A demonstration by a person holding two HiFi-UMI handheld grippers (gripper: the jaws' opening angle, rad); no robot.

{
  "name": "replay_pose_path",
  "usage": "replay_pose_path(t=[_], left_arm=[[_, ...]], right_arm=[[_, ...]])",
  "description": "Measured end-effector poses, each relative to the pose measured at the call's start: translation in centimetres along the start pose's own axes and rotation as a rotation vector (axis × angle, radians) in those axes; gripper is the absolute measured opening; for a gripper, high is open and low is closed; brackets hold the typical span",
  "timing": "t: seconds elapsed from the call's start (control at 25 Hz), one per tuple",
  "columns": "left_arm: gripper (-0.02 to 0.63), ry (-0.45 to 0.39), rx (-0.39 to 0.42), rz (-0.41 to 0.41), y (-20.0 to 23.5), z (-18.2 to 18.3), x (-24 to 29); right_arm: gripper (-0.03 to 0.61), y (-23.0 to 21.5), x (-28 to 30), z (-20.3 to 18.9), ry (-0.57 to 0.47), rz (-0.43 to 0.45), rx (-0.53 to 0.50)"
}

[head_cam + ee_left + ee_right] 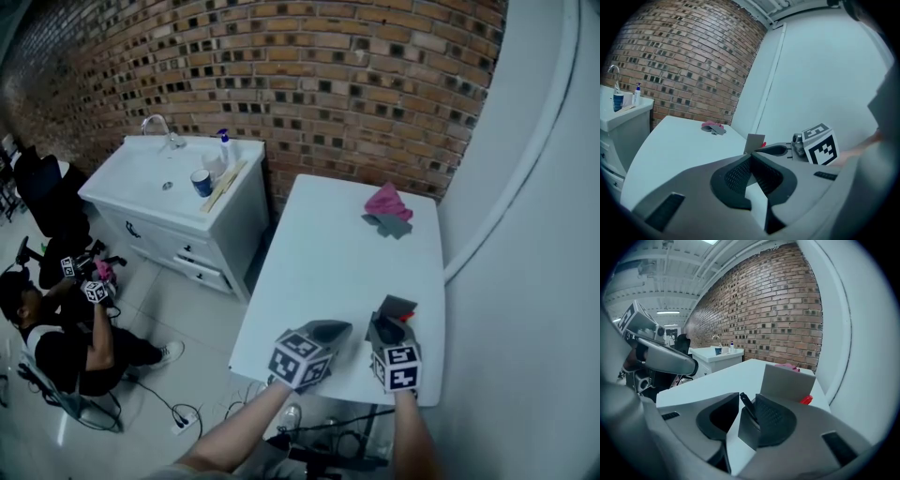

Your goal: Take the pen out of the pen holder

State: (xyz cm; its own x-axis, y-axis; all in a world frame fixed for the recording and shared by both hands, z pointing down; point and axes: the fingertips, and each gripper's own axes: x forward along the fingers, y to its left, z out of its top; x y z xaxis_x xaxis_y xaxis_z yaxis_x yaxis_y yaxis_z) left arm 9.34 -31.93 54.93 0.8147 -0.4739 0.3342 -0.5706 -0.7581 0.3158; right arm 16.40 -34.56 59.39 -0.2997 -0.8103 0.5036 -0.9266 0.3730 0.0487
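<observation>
On the white table my right gripper stands open around a small grey pen holder. A black pen leans out of the holder's top. The holder sits close to the right pad, and a strip of table shows between it and the left pad. Just beyond stands a larger grey box with a red thing at its right corner. In the head view the right gripper is at that box, near the table's front right. My left gripper lies beside it, shut and empty.
A pink and grey cloth lies at the table's far end. A white wall runs along the table's right side. A white sink cabinet stands left of the table, and a person sits on the floor farther left. Cables lie under the near edge.
</observation>
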Motion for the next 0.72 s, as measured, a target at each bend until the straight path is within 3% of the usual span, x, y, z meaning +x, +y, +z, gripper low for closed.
replay_pose_path(t=[0.32,0.72], left_arm=[[0.000,0.001,-0.003,-0.006,0.3,0.0,-0.1],[0.000,-0.031,0.015,-0.031,-0.3,1.6,0.1]], right_arm=[[0.072,-0.1,-0.4,0.9,-0.024,-0.018,-0.067],[0.058,-1.3,-3.4,3.8,-0.116,-0.042,0.008]])
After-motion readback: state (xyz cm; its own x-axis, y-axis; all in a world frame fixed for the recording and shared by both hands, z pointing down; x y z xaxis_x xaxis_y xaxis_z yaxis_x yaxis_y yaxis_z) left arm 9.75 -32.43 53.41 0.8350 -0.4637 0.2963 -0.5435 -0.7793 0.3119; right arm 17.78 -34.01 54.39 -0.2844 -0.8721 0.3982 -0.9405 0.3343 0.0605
